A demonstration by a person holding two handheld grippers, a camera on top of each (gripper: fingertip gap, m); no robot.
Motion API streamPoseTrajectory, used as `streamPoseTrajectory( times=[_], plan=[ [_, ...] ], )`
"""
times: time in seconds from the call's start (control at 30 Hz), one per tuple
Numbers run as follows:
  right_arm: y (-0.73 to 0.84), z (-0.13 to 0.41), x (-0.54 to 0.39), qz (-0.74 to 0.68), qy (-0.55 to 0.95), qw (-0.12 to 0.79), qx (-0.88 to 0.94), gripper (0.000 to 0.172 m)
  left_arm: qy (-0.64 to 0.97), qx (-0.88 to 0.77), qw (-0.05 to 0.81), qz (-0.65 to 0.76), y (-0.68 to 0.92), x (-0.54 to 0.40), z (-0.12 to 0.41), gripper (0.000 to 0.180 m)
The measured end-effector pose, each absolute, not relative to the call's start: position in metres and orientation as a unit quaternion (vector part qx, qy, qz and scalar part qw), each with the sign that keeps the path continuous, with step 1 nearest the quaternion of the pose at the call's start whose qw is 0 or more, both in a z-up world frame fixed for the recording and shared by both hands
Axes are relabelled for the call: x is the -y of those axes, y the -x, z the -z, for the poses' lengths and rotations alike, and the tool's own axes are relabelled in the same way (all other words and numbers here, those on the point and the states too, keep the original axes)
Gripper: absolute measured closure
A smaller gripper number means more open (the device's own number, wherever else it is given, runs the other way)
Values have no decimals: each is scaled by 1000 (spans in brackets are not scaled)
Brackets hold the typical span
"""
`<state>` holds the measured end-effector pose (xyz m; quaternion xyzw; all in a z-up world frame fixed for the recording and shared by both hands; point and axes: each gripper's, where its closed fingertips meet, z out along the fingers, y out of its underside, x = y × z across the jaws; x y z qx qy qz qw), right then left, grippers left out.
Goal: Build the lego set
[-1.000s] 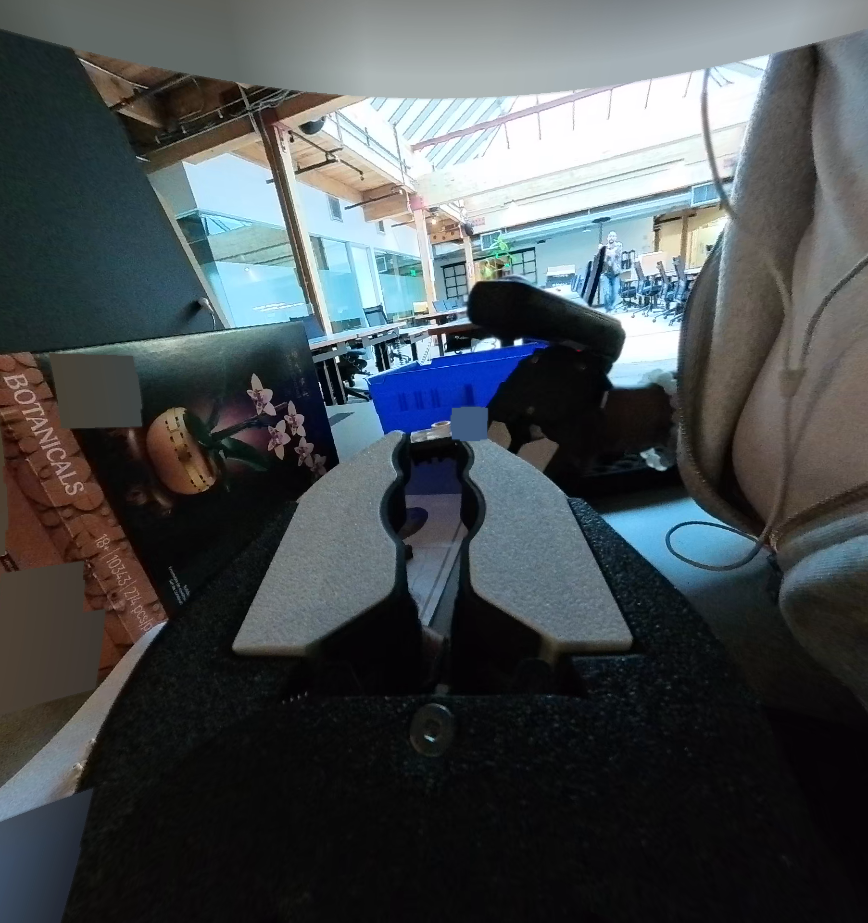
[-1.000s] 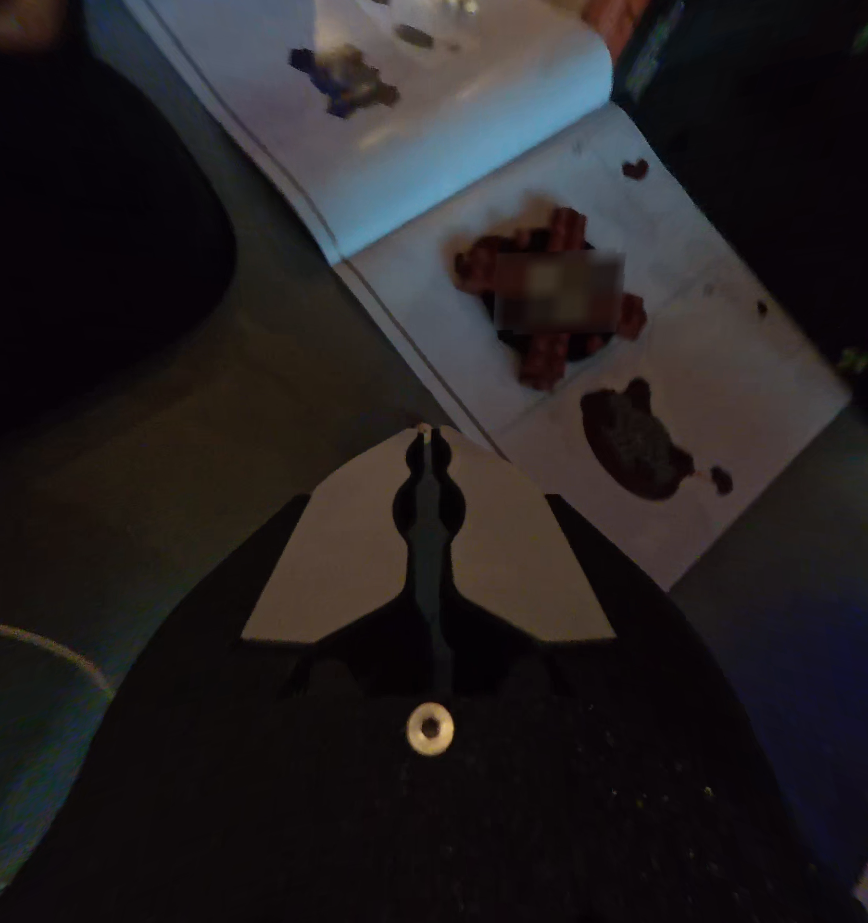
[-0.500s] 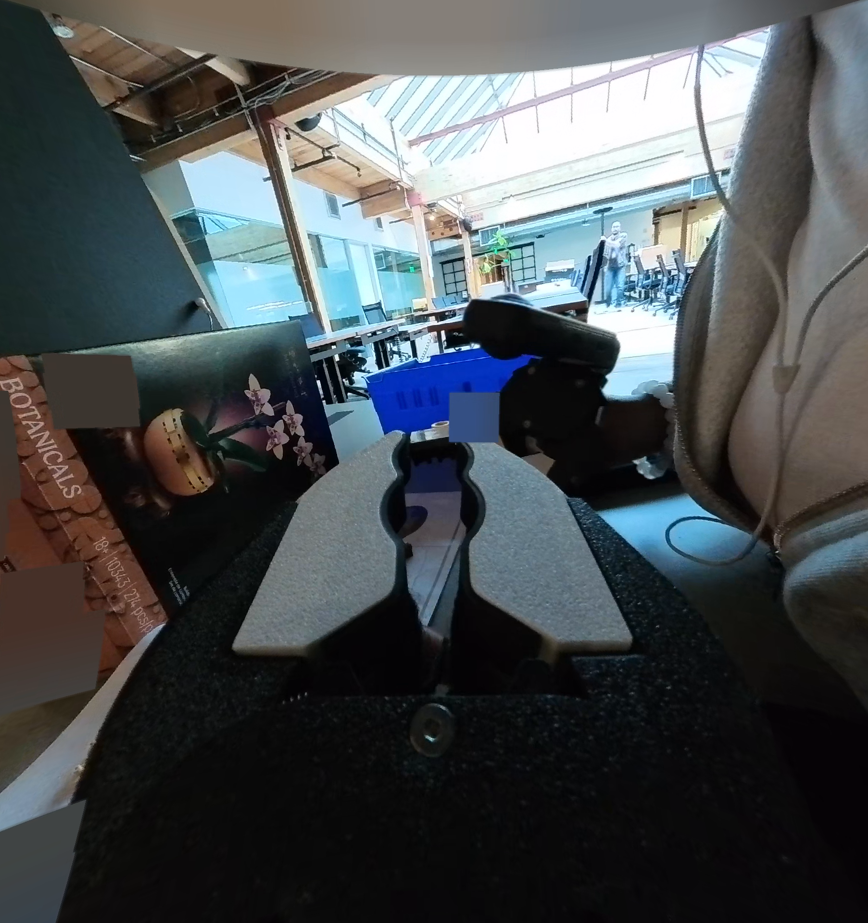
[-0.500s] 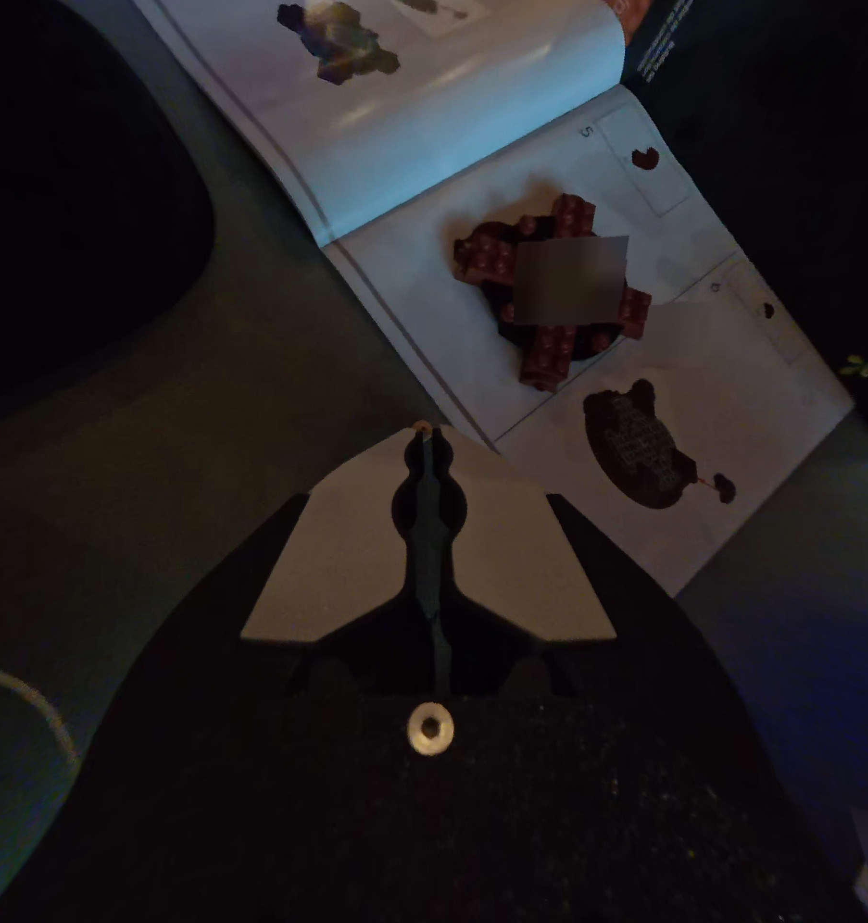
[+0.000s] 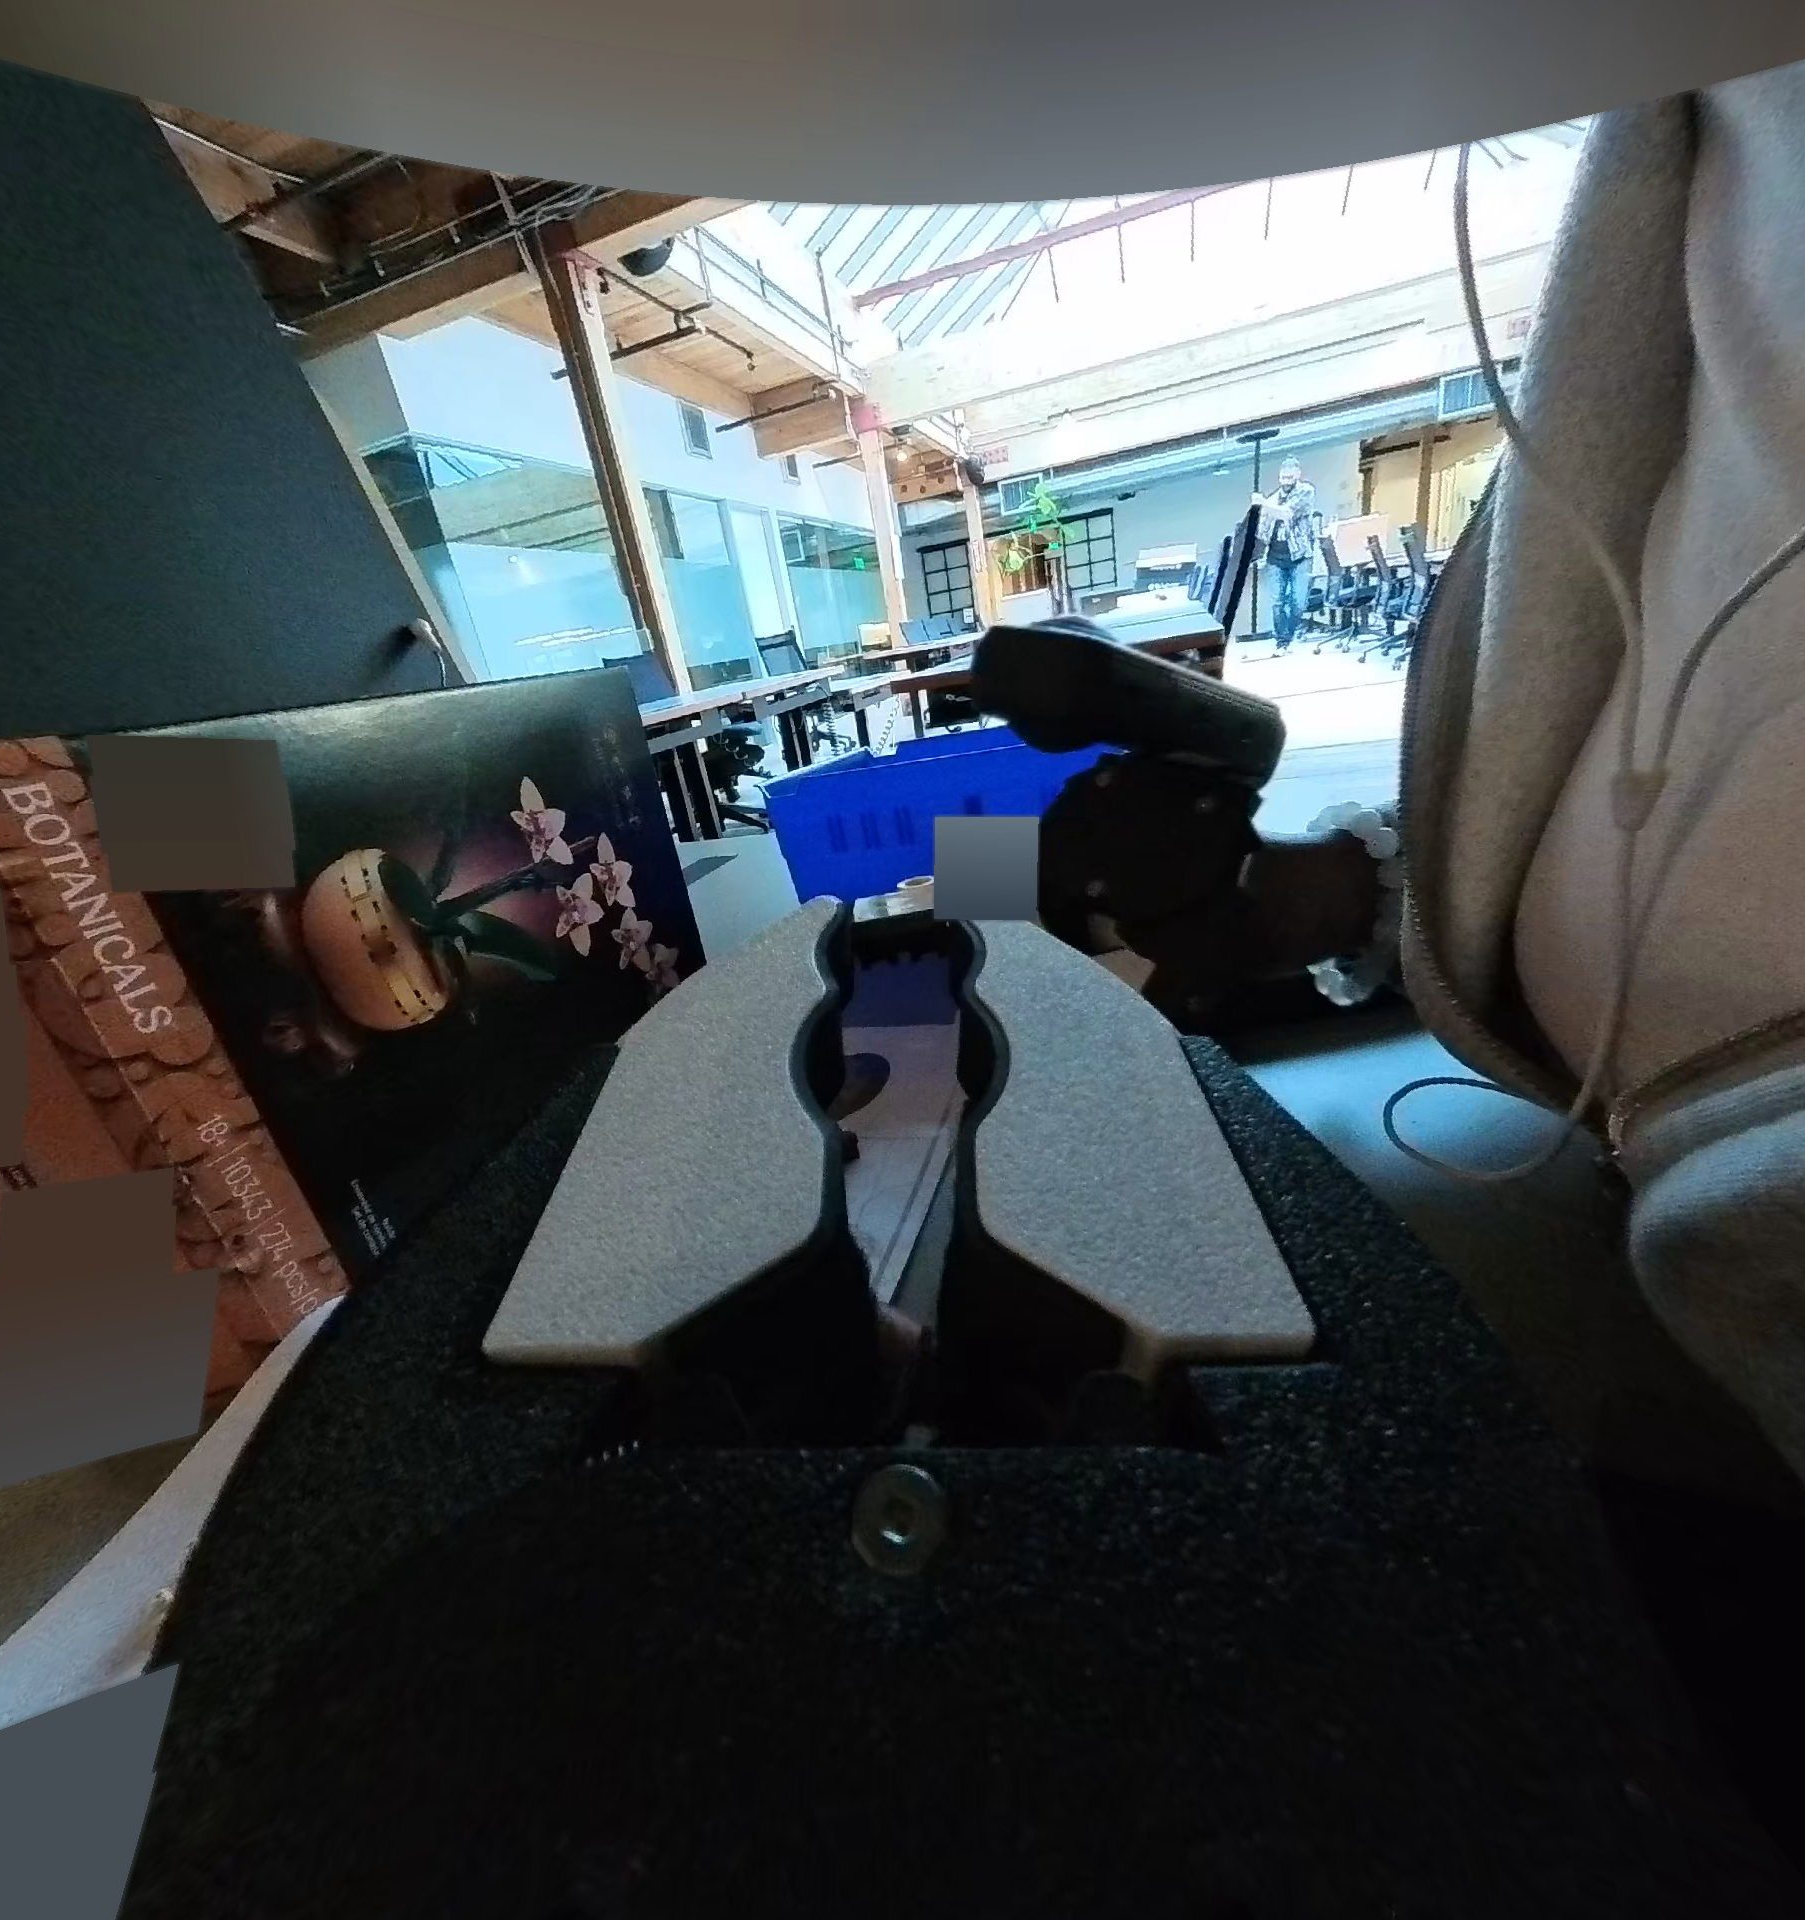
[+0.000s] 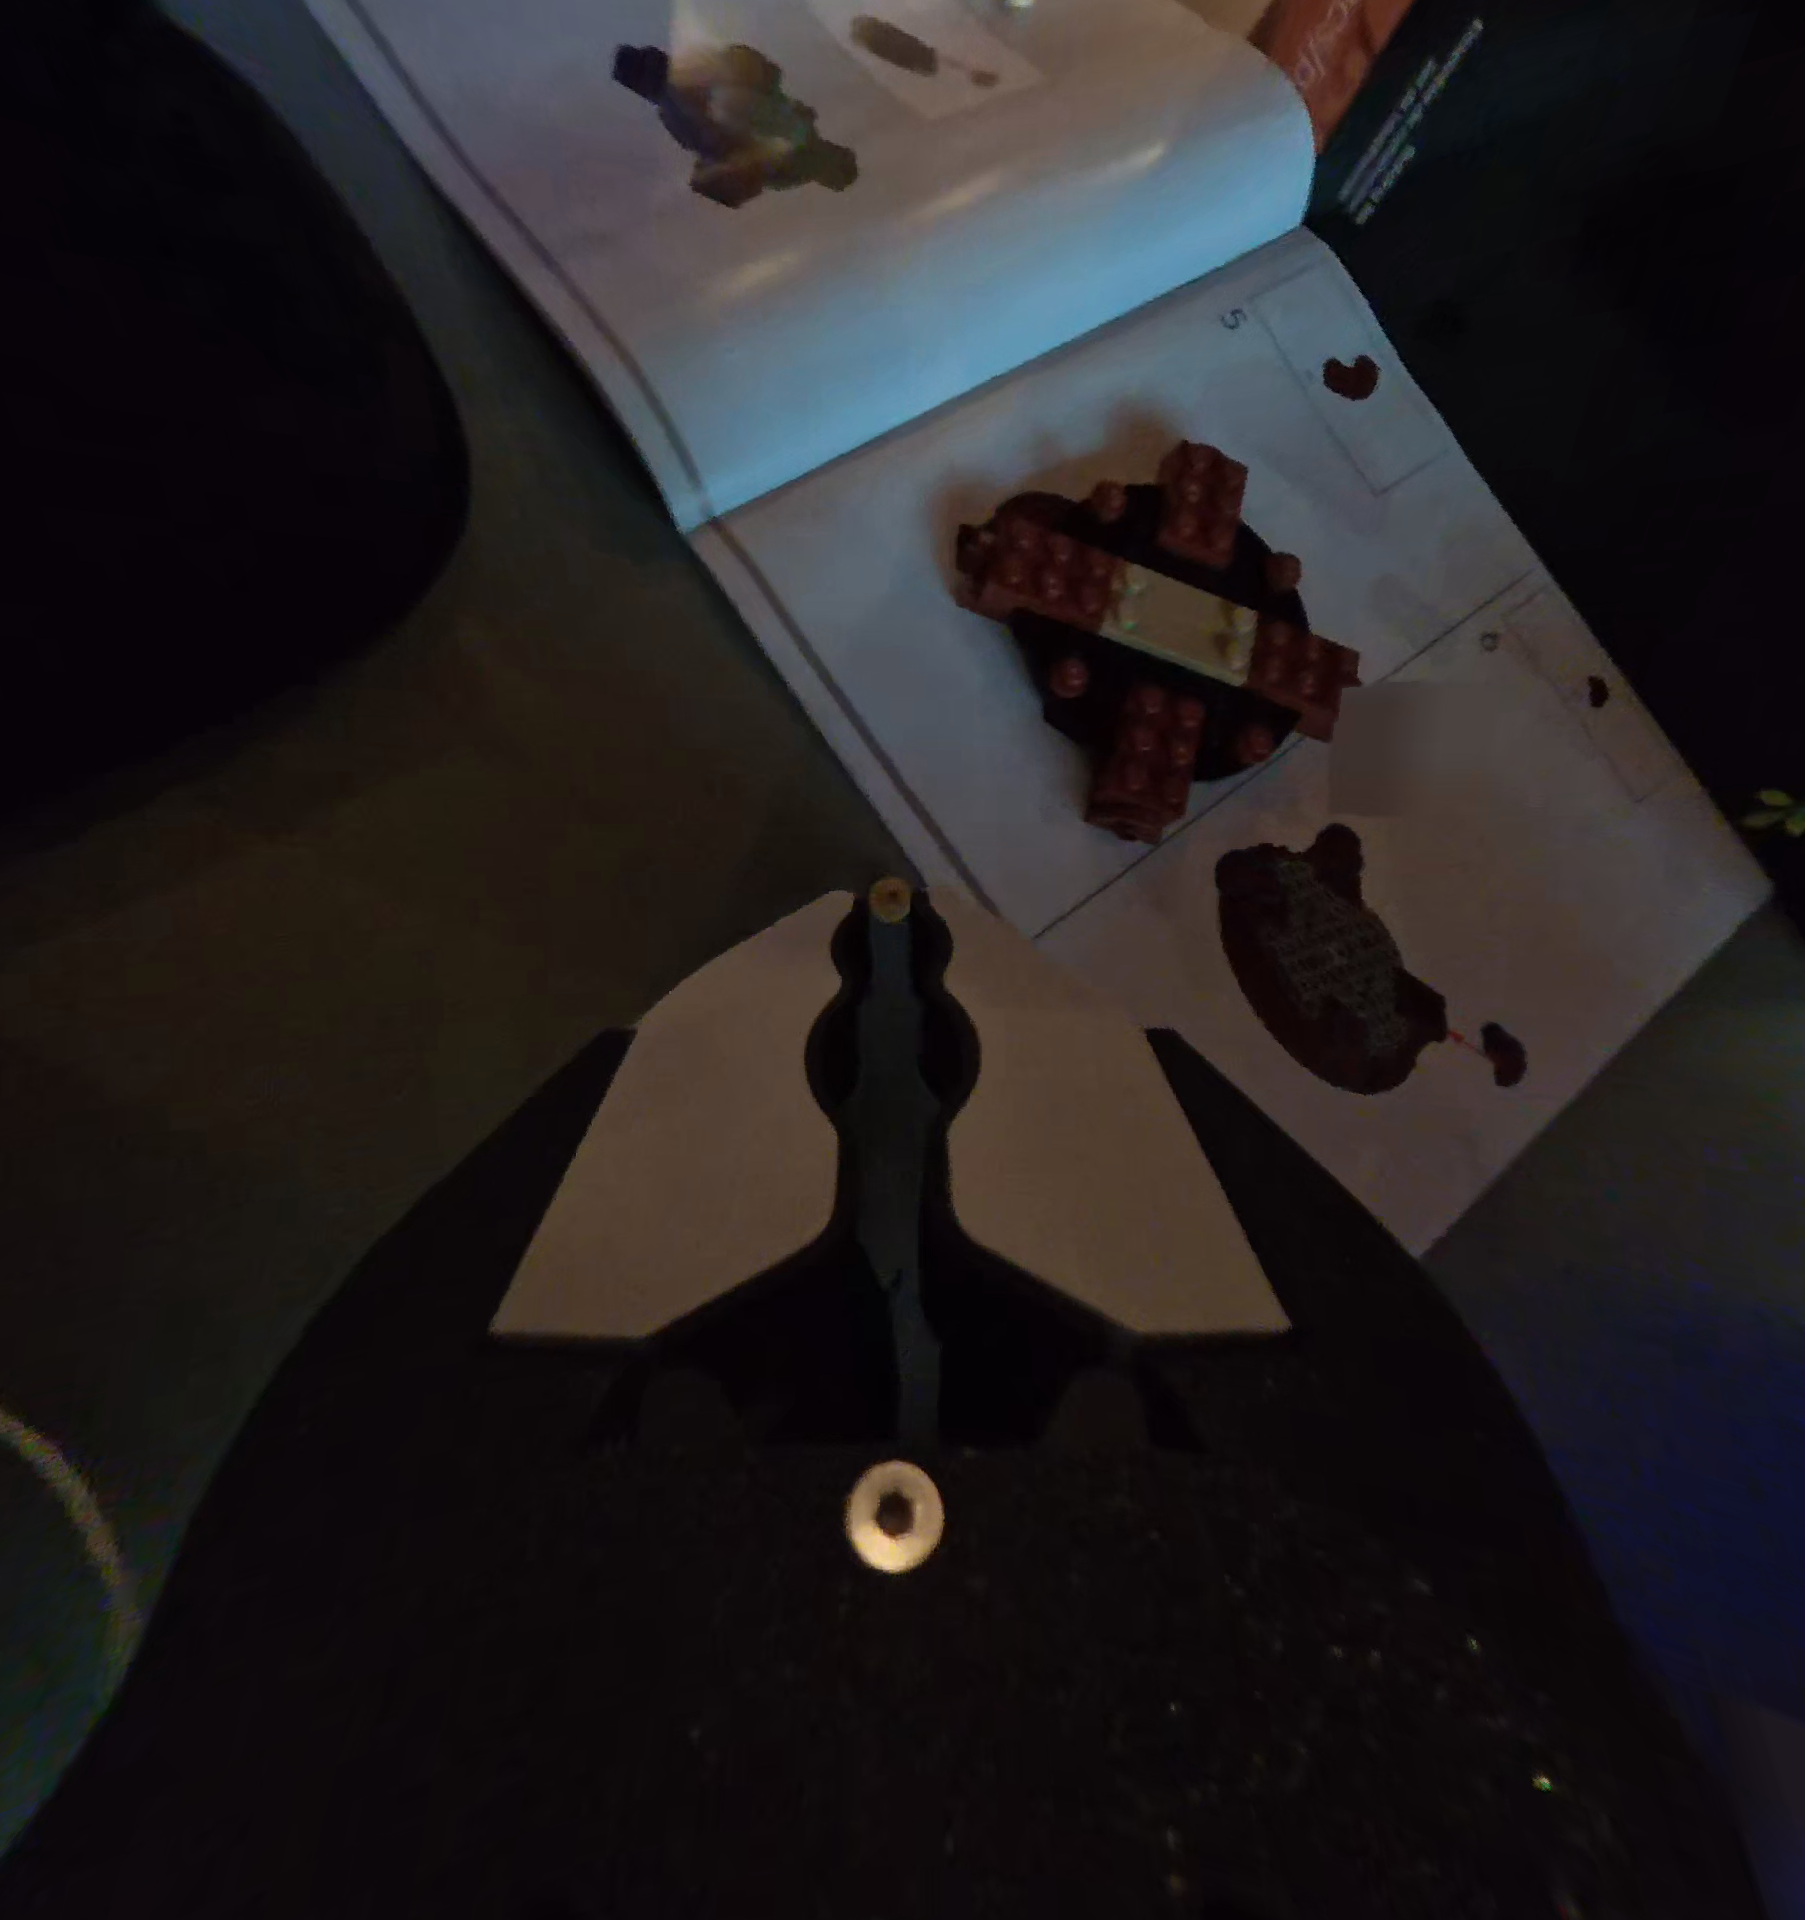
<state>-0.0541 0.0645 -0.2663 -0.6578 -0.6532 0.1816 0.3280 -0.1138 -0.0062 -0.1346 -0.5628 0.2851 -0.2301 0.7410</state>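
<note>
Right gripper pinches 1 small tan stud; left gripper clamps brick model

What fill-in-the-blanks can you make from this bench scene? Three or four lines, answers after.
1. The brown brick model sits on an open ____.
2. Beyond the left gripper stands a ____ bin.
3. The flower-picture box stands on that gripper's ____ side.
4. The small round piece at the right gripper tips is ____ in colour.

Answers: booklet; blue; left; tan
</note>
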Motion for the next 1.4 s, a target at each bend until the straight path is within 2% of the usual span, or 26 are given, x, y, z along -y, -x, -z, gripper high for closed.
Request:
streamPoseTrajectory(
  times=[1.1, 1.4],
  plan=[
    [61, 268, -74, -189, 663, 317, 651, 164, 563, -282, 742, 232, 115, 6, 134, 164],
    [54, 266, -78, -154, 654, 341, 657, 162, 563, -281, 741, 233, 115, 6, 134, 164]
  ],
)
